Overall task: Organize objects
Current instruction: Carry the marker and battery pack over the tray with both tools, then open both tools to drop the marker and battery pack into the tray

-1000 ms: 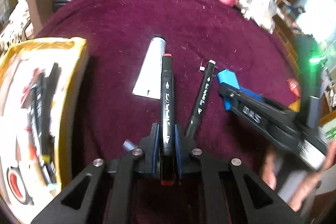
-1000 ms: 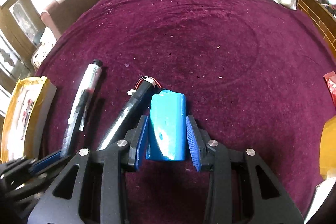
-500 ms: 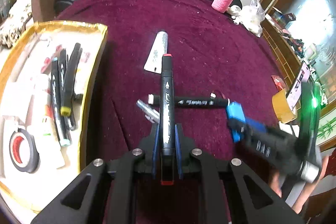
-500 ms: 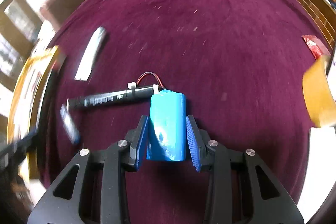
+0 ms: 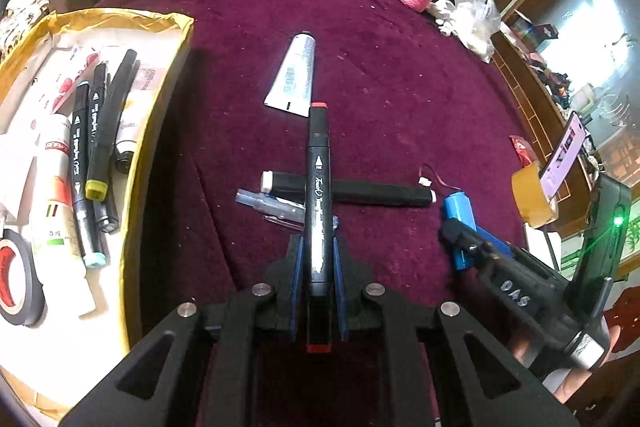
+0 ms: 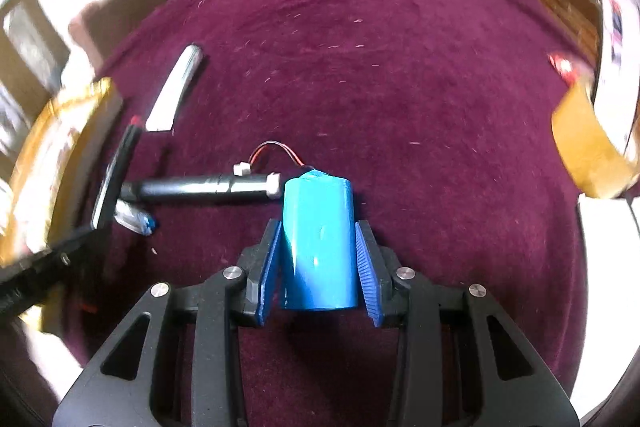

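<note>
I had the left gripper (image 5: 316,263) clenched on a black marker (image 5: 318,203), its long axis running straight ahead along the fingers, red cap forward. The yellow-rimmed tray (image 5: 142,155) that already held similar markers lay just to that gripper's left, so I judged the left hand the nearer one for the drop. My right gripper (image 6: 318,259) was clamped on the blue battery pack (image 6: 318,239), which stood upright between the pads, its wire trailing ahead over the maroon worktop (image 6: 400,87).
</note>
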